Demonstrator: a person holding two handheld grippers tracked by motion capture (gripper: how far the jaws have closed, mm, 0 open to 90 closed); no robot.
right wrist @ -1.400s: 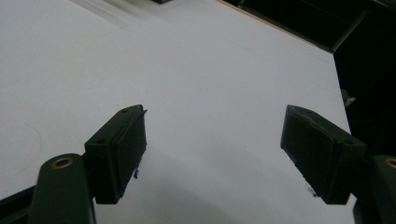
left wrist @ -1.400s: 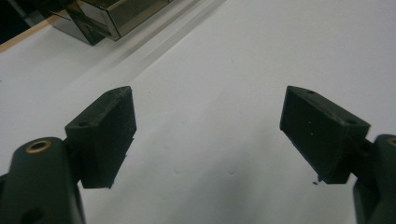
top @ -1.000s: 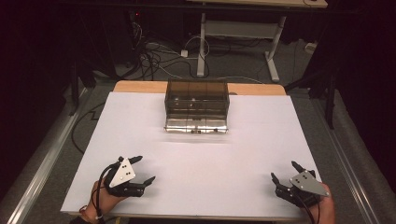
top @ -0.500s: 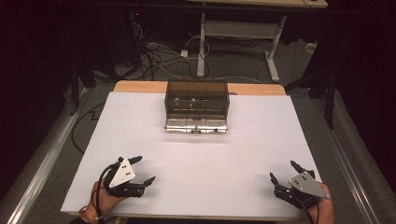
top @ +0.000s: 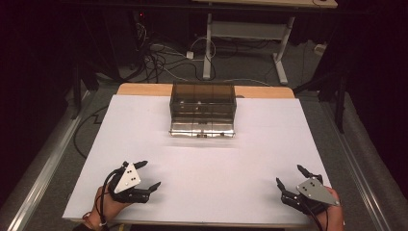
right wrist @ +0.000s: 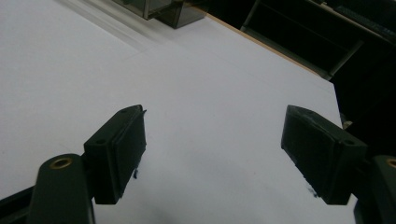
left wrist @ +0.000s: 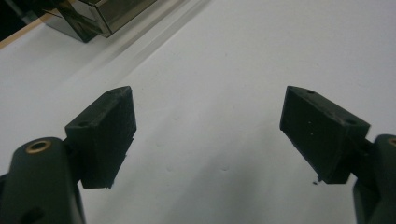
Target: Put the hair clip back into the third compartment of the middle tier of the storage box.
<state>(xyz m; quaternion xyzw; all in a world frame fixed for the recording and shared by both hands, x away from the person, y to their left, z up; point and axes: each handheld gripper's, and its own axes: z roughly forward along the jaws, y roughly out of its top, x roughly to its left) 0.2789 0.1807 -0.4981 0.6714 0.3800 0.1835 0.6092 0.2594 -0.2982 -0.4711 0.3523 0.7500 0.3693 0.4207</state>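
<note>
A smoky transparent box (top: 202, 109) with small drawers stands at the far middle of the white table (top: 207, 159). Its corner shows in the left gripper view as the box (left wrist: 100, 14) at top left, and as the box (right wrist: 161, 8) at the top of the right gripper view. My left gripper (top: 148, 174) rests near the front left edge, open, with nothing between its jaws (left wrist: 208, 135). My right gripper (top: 290, 175) sits near the front right edge, open and empty (right wrist: 212, 149). A hand holds each one.
A wooden strip (top: 144, 89) runs along the table's far edge behind the box. Cables (top: 163, 57) and a desk frame (top: 240, 33) lie on the dark floor beyond. A metal rail (top: 48, 159) runs along the left side.
Both grippers stay almost still; the right one has shifted very slightly. Nothing was taken or let go.
</note>
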